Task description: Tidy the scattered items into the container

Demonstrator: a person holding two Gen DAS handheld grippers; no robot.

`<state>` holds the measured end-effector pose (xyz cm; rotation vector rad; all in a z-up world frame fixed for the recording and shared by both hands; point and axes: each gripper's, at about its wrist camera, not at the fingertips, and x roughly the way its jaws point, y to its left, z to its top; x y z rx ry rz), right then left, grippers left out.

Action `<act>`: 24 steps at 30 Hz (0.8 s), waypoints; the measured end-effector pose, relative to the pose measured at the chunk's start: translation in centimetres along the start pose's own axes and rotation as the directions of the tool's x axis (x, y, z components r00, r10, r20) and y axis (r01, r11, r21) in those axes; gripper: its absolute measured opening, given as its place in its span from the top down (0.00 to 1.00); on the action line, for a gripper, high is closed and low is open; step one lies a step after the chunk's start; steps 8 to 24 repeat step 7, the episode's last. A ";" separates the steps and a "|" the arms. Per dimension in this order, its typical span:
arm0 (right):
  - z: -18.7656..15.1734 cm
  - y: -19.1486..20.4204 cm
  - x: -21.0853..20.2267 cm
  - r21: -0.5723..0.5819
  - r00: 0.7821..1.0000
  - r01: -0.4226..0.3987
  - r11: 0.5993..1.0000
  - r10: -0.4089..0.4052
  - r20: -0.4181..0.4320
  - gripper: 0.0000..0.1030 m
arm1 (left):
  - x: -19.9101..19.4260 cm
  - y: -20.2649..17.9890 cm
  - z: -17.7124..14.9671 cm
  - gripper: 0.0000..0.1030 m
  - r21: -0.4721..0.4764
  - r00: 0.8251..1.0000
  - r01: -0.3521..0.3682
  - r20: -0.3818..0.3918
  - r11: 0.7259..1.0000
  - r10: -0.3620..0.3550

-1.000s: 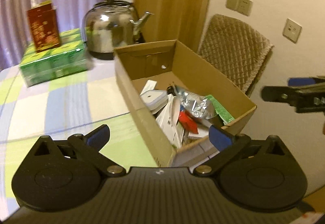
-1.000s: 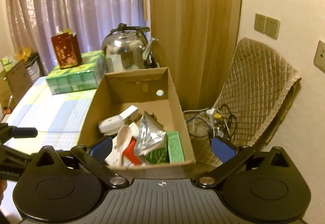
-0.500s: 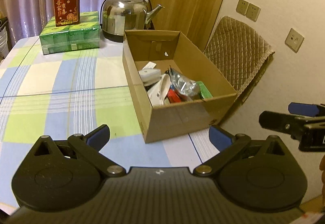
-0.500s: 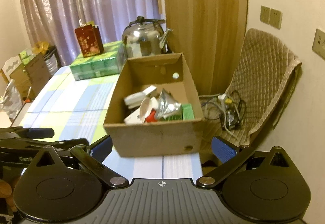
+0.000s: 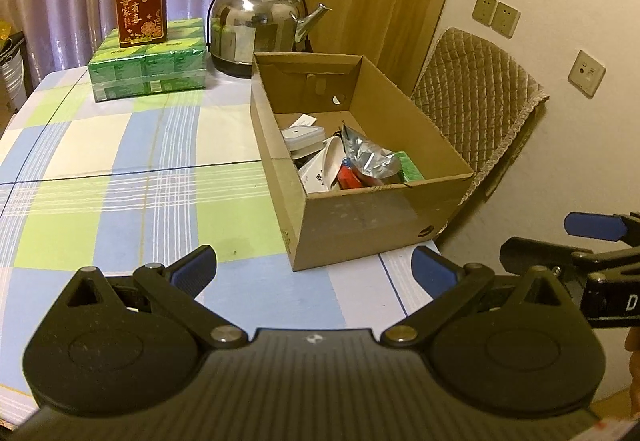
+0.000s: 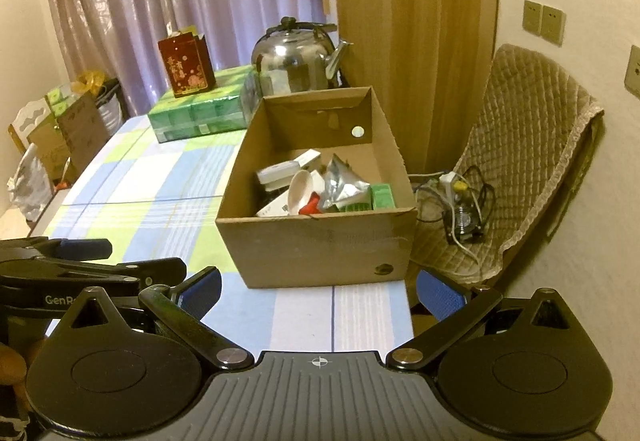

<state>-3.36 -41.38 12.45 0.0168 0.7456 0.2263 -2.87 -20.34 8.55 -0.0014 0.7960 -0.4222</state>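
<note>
Ahead of both your hand-held grippers sits the cardboard box (image 6: 316, 241), open-topped, at the counter's (image 5: 120, 177) right edge. Its near half holds a jumble: a white lidded container (image 5: 302, 135), a white scoop (image 6: 301, 189), a crinkled silver foil pouch (image 5: 366, 159), a small red piece (image 6: 311, 207) and a green carton (image 6: 382, 197); its far half shows bare cardboard floor.

Your left hand-held gripper (image 5: 314, 267) hangs spread wide and empty above the checked cloth, short of the box's near left corner. Your right hand-held gripper (image 6: 318, 291) is likewise wide apart and empty, facing the box's near wall.

Beyond the box stands a steel kettle (image 5: 260, 31); left of it, a green shrink-wrapped pack (image 5: 148, 71) carries a red paper bag (image 5: 140, 17). Right of the box, off the counter, a quilted chair (image 6: 520, 161) holds a tangle of cables (image 6: 460, 201).
</note>
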 end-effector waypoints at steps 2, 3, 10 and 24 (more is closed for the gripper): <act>-0.1 0.2 0.2 -0.004 1.000 0.002 1.000 -0.002 -0.002 0.02 | 0.0 0.2 -0.1 0.01 -0.006 1.000 -0.003 0.000 1.000 0.003; -0.1 0.3 0.3 -0.006 1.000 0.001 1.000 -0.001 -0.004 0.02 | 0.0 0.4 -0.1 0.01 -0.011 1.000 -0.004 -0.001 1.000 0.004; -0.3 0.8 0.8 -0.016 1.000 0.001 1.000 -0.001 -0.007 0.02 | -0.2 0.8 -0.3 0.01 -0.030 1.000 0.006 0.019 1.000 -0.006; -0.3 0.8 0.8 -0.016 1.000 0.001 1.000 -0.001 -0.007 0.02 | -0.2 0.8 -0.3 0.01 -0.030 1.000 0.006 0.019 1.000 -0.006</act>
